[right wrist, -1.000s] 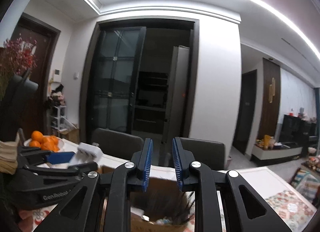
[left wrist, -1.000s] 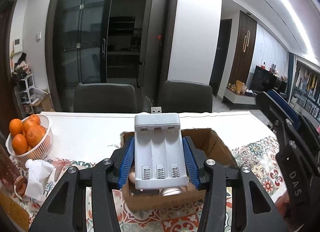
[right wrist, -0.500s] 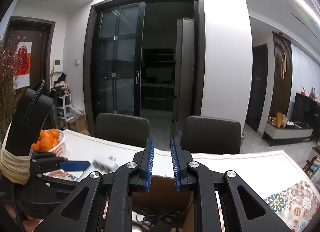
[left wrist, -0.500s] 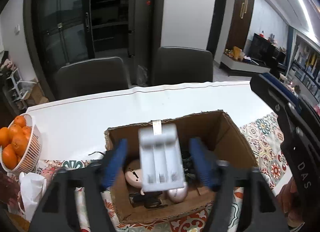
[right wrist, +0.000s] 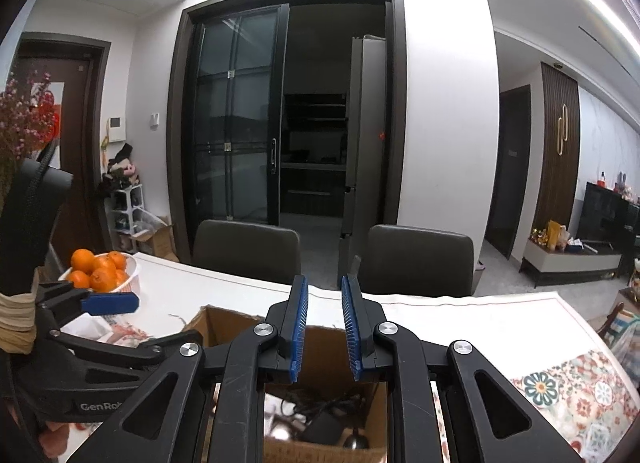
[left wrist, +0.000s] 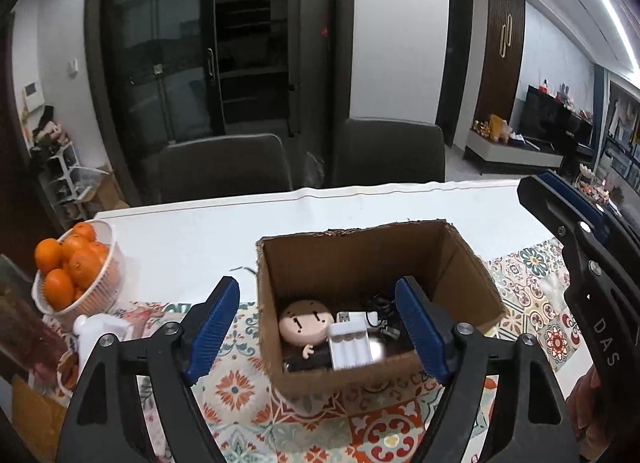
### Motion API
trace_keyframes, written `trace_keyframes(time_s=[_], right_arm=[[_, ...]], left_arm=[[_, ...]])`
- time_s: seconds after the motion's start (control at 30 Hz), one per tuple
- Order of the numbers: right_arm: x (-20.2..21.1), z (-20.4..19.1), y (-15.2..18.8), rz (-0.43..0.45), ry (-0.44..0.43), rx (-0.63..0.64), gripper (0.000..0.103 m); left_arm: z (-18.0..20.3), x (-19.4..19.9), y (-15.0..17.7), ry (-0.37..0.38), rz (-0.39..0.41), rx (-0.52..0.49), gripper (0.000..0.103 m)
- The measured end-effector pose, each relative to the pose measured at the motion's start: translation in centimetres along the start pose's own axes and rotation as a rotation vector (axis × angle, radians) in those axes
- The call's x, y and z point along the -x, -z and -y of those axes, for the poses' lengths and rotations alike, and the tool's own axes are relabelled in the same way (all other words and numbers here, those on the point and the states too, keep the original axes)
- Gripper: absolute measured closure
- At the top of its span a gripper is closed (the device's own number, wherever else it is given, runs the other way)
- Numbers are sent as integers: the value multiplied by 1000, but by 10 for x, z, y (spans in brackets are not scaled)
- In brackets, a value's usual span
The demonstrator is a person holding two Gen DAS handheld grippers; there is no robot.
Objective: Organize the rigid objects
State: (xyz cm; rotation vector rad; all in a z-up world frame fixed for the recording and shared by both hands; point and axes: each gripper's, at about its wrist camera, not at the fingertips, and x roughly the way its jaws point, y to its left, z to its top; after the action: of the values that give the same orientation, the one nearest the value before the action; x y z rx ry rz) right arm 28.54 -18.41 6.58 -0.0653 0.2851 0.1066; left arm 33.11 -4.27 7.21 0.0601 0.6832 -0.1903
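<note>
Hovering above the near edge of the cardboard box (left wrist: 472, 275), the left claw (left wrist: 320, 333) has its blue fingers spread wide and grips nothing. The white battery charger (left wrist: 352, 345) lies inside the box, between and just below the fingertips, resting on a bald doll head (left wrist: 306, 321) and a tangle of dark cables (left wrist: 384, 303). It appears blurred, so whether it has settled cannot be told.

The right claw (right wrist: 323, 327) sits to the right of the left one, over the same box, its fingers close together with a narrow gap and nothing between them.

Risks noted:
- The charger sits tilted on uneven contents; in my judgement it may slide further or tip against the near wall.
- The left claw's right finger (left wrist: 420, 327) stands just over the box's near rim; a careless withdrawal could catch the cardboard and drag or tip the light box across the patterned worktop (left wrist: 532, 291).
- Both claws crowd the same opening, so a sideways move by either could knock them together.
- The bowl of oranges (left wrist: 76, 267) stands to the left of the left claw, well apart, but within reach of a wide swing.
</note>
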Motion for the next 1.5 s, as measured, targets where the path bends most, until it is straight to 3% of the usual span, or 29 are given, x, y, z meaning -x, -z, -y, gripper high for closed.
trace_keyframes(time_s=[0.5, 1.03, 1.1, 1.23, 1.37, 1.5], right_arm=[[94, -8, 17, 22, 12, -19, 84], [172, -13, 47, 9, 36, -53, 80], [179, -14, 50, 4, 48, -63, 77], [190, -14, 57, -12, 69, -78, 52], [202, -17, 67, -18, 89, -77, 34], [209, -19, 75, -46, 102, -79, 26]], left_arm=[[13, 104, 55, -94, 148, -3, 11], [26, 186, 115, -155, 279, 6, 0], [27, 192, 122, -154, 284, 9, 0], [27, 202, 134, -146, 281, 8, 0], [28, 208, 146, -158, 281, 3, 0], [30, 215, 156, -163, 286, 13, 0]])
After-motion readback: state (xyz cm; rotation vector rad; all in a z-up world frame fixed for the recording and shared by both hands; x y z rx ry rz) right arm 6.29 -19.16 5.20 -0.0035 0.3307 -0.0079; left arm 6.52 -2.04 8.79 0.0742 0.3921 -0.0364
